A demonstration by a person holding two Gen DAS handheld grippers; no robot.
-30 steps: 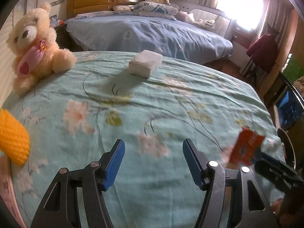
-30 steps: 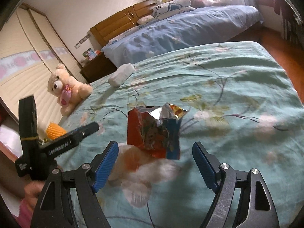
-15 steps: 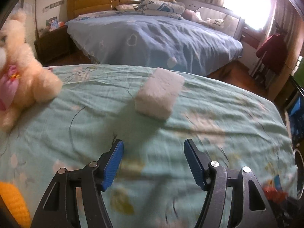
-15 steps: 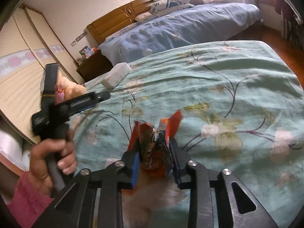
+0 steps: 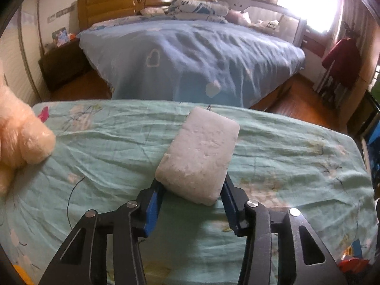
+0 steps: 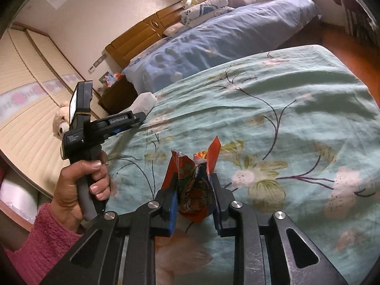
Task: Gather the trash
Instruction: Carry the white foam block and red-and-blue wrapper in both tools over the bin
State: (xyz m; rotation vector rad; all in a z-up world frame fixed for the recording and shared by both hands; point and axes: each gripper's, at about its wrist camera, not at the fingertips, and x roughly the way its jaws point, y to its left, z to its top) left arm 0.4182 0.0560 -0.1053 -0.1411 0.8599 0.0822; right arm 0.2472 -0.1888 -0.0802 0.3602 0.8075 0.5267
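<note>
A white foam-like block [image 5: 201, 152] lies on the green flowered bedspread [image 5: 95, 156]. Its near end sits between the blue pads of my left gripper [image 5: 191, 190], whose jaws are closing and touch both of its sides. The right wrist view shows that same gripper [image 6: 140, 118] held by a hand [image 6: 80, 185] in a pink sleeve, at the block [image 6: 144, 101] near the bed's far edge. My right gripper [image 6: 193, 197] is shut on a crumpled red and orange snack wrapper [image 6: 194, 180], which stands upright between the pads just above the bedspread.
A cream teddy bear [image 5: 16, 137] sits on the bedspread to the left of the block. Beyond a strip of wooden floor stands a blue-covered bed [image 5: 190, 54] with a dark nightstand [image 5: 64, 68] beside it. An orange object [image 5: 21, 275] lies at the lower left.
My left gripper moved forward across the bed to the white block and narrowed its jaws around it. My right gripper shut on the snack wrapper and has kept hold since.
</note>
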